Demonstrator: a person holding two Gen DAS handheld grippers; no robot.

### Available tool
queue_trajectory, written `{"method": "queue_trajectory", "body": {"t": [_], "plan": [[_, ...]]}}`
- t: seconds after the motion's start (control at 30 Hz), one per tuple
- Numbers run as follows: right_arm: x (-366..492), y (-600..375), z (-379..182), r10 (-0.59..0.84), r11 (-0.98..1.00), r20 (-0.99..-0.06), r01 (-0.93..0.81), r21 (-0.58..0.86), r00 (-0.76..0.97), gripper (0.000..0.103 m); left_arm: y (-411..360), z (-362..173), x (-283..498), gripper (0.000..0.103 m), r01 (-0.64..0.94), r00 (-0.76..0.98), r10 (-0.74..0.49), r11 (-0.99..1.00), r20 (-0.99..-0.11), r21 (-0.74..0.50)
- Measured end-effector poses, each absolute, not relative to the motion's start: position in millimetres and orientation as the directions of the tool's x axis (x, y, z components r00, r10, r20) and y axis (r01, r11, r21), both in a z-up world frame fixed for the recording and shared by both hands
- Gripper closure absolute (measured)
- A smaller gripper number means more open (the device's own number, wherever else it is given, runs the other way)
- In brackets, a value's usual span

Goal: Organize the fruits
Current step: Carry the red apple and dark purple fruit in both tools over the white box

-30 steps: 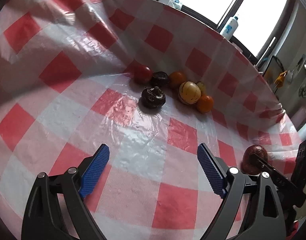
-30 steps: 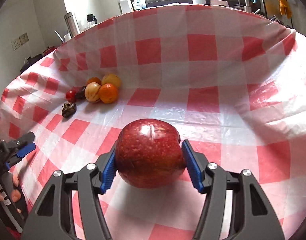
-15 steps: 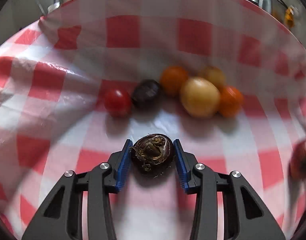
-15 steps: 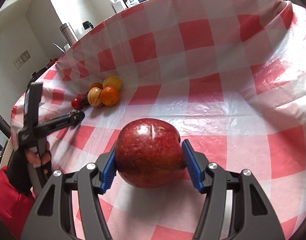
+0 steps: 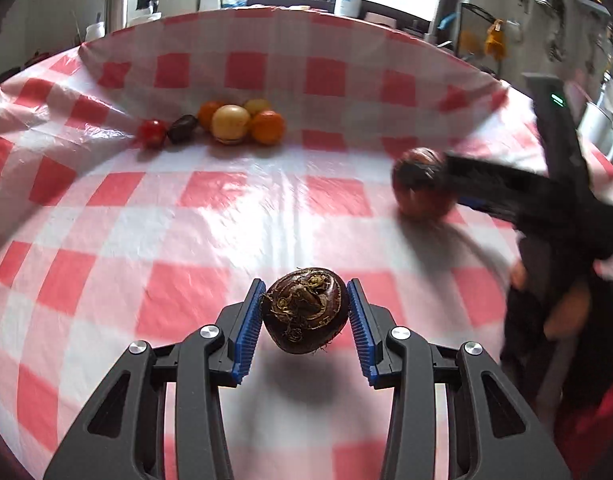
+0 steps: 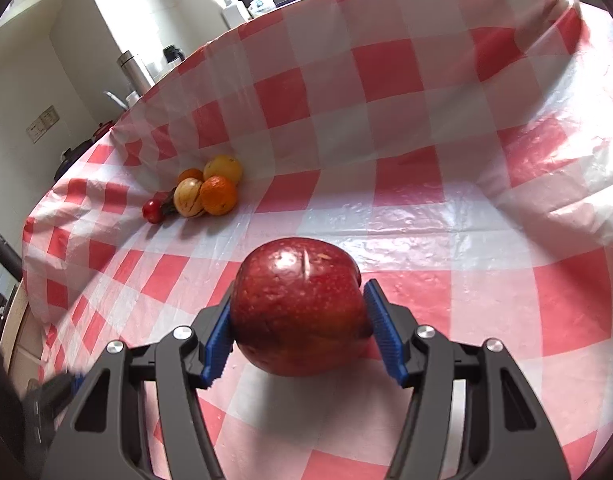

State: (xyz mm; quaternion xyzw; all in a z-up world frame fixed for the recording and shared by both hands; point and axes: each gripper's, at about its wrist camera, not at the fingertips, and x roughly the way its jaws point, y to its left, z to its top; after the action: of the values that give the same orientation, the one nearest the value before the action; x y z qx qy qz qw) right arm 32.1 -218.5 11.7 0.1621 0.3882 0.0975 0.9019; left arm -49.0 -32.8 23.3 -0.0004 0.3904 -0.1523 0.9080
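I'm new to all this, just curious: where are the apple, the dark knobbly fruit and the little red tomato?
apple (image 6: 298,312), right wrist view, front skin.
dark knobbly fruit (image 5: 304,310), left wrist view, rough top.
little red tomato (image 5: 152,133), left wrist view, centre.

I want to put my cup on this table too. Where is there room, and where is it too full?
Free: the checked tablecloth between the fruit cluster and the left gripper, and the stretch right of the red apple. Crowded: the far left corner, where the fruits touch.
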Motion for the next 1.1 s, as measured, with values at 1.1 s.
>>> {"method": "queue_trajectory", "body": {"t": [1.1], "plan": [[-210.6, -256.8, 56.5, 0.359, 0.819, -0.55, 0.028, 0.572, 0.754, 0.042, -9.9, 62.8, -257.3, 0.064, 0.364, 0.742, -0.359, 0.925, -0.566, -0.108]]}}
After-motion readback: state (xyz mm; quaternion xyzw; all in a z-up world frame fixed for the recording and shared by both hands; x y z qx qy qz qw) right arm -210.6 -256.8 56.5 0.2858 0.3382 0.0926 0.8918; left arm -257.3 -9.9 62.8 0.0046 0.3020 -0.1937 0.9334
